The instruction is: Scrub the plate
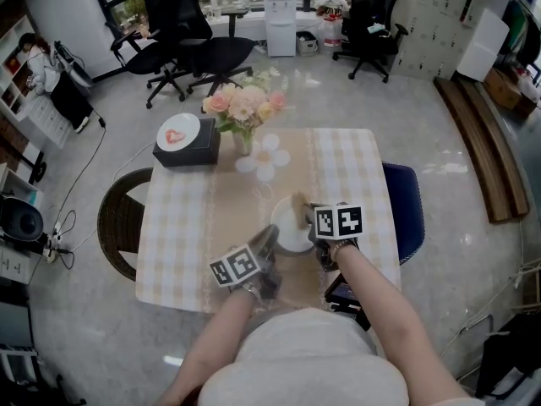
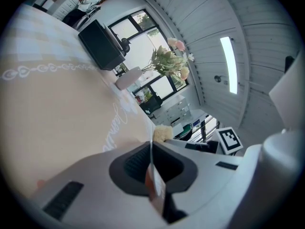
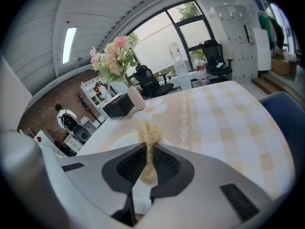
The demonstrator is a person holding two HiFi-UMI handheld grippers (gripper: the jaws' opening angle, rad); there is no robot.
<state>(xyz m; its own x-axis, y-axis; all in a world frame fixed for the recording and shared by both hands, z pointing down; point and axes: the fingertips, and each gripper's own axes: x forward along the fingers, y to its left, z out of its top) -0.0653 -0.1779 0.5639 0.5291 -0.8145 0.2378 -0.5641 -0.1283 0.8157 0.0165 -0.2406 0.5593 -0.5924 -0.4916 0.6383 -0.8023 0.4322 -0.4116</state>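
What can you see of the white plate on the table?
The plate is round and plain white, like ceramic. It lies on the tan runner near the front edge of the table. The left gripper is shut on its rim, and the straw-coloured scrubber in the right gripper sits over it.

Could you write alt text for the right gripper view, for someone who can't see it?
The right gripper is shut on a tan, fibrous scrubber, with a white plate just beyond it on a checked tablecloth. Behind stand pink flowers and a black box.
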